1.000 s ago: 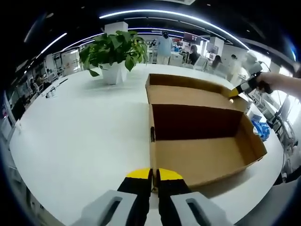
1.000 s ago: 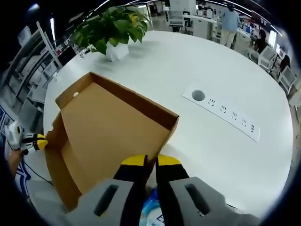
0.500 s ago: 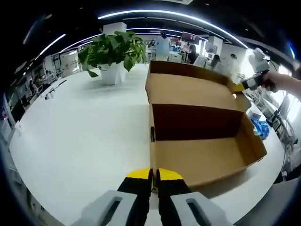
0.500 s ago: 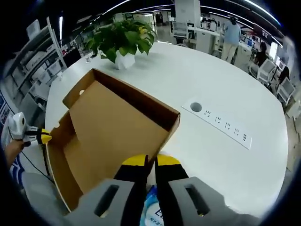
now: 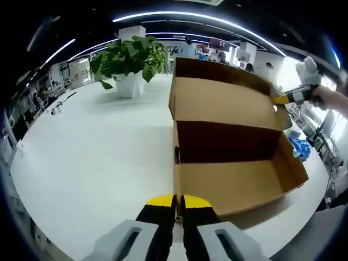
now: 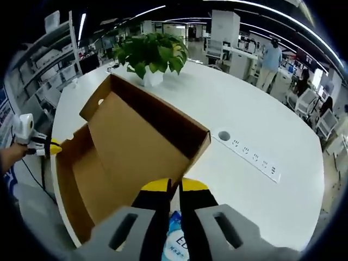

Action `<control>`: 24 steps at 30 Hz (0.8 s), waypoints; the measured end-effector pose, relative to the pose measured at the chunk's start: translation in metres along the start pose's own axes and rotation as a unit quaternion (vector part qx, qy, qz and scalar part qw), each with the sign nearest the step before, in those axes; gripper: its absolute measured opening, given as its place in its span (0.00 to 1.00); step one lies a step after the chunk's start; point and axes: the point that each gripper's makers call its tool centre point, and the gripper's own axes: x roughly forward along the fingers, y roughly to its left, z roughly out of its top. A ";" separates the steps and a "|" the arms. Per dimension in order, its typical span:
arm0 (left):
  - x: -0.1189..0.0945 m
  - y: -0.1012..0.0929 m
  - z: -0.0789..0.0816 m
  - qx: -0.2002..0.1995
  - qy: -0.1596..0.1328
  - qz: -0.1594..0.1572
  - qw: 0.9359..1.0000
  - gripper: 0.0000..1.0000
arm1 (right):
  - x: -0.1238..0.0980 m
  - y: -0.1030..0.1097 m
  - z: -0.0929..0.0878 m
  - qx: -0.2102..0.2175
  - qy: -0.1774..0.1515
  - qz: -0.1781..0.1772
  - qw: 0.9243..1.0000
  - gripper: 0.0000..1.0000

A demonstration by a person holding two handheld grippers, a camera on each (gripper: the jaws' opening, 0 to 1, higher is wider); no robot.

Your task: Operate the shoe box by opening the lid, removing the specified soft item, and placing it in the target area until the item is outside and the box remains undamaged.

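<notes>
Left gripper (image 5: pixel 178 200) jaws closed on shoe box (image 5: pixel 234 179) wall. Right gripper (image 6: pixel 174 186) jaws pinch the raised lid (image 6: pixel 133 141) edge. White counter (image 5: pixel 92 147) beneath.

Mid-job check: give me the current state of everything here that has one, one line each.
Brown cardboard shoe box: open, interior looks empty.
Hinged cardboard lid: raised, partly folded back.
Left gripper: shut on the box's front wall.
Right gripper: shut on the lid's edge.
Blue-and-white soft packet: outside the box, under the right gripper.
</notes>
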 end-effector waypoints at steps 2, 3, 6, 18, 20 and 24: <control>0.000 0.000 0.000 0.000 0.000 0.000 1.000 0.03 | -0.003 0.001 0.000 -0.008 -0.008 -0.002 1.000 0.03; 0.000 0.000 0.000 0.000 0.000 -0.001 1.000 0.03 | -0.004 0.002 0.000 -0.011 -0.010 -0.002 1.000 0.03; -0.001 0.001 0.000 0.001 0.000 -0.001 1.000 0.03 | -0.008 0.004 0.001 -0.015 -0.019 -0.004 1.000 0.03; -0.001 0.001 -0.001 -0.001 -0.002 -0.005 1.000 0.03 | -0.024 0.016 0.002 -0.024 -0.056 -0.011 0.998 0.02; -0.001 0.001 -0.001 -0.004 -0.004 -0.006 1.000 0.03 | -0.027 0.018 0.002 -0.027 -0.062 -0.013 0.998 0.02; -0.002 0.001 -0.002 -0.004 -0.004 -0.008 1.000 0.03 | -0.033 0.023 0.001 -0.031 -0.069 -0.015 0.997 0.02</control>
